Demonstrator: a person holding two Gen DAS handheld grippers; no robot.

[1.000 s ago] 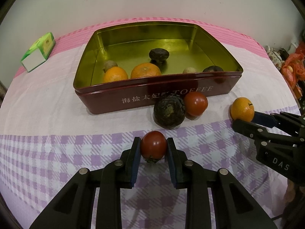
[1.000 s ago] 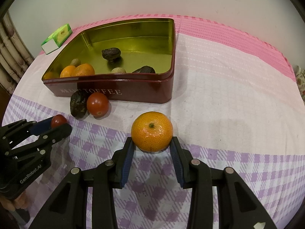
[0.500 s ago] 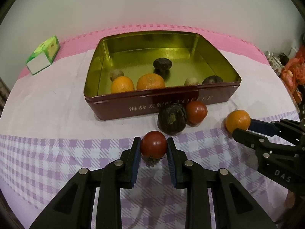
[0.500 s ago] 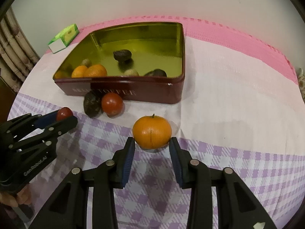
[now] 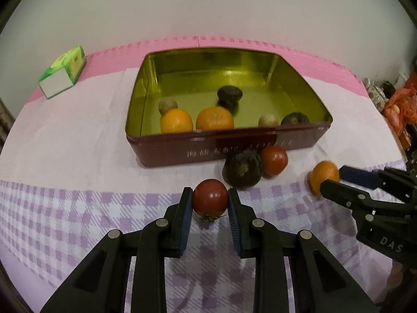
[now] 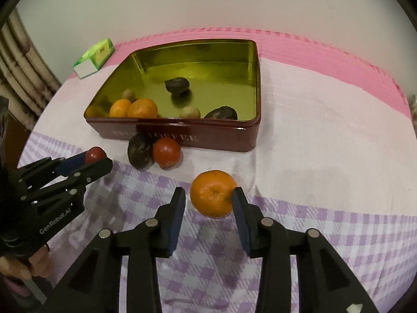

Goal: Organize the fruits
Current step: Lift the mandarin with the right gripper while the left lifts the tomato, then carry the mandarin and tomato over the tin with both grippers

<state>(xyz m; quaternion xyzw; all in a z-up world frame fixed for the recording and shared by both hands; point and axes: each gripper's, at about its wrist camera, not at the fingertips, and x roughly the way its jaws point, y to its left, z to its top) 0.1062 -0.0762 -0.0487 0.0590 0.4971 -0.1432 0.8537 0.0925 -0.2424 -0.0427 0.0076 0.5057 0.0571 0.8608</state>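
Fruits lie in and around the open toffee tin (image 5: 229, 140) on the bench (image 5: 78, 135). I hold one tomato (image 5: 210, 197) pinched between the pads of the left gripper (image 5: 210, 206), stem downward, just above the checked cloth (image 5: 78, 216). The right gripper (image 6: 208, 206) has its jaws opening around a mandarin (image 6: 212, 193); the right pad touches its skin while a gap shows on the left side.

The left wrist view gives me the tin's whole floor: two mandarins (image 5: 196, 122) side by side at the near wall, two small pale fruits and two dark wrinkled ones (image 5: 229, 94). The right wrist view adds what the other cannot show: the person's fingers (image 6: 28, 263) under the left gripper's body, and a bamboo-like post (image 6: 23, 60) at the left edge. The left view alone shows clutter with an orange bag (image 5: 401, 104) at the far right.

Against a second ago, the right pads stood tight on the mandarin; now they have parted (the fruit has also turned, its dimple facing me). The left gripper's hold on the tomato is unchanged.

A dark wrinkled fruit (image 5: 242, 169) and a second tomato (image 5: 274, 160) sit touching each other against the tin's front wall, between my two grippers. A green carton (image 5: 63, 71) lies well apart, at the far left.
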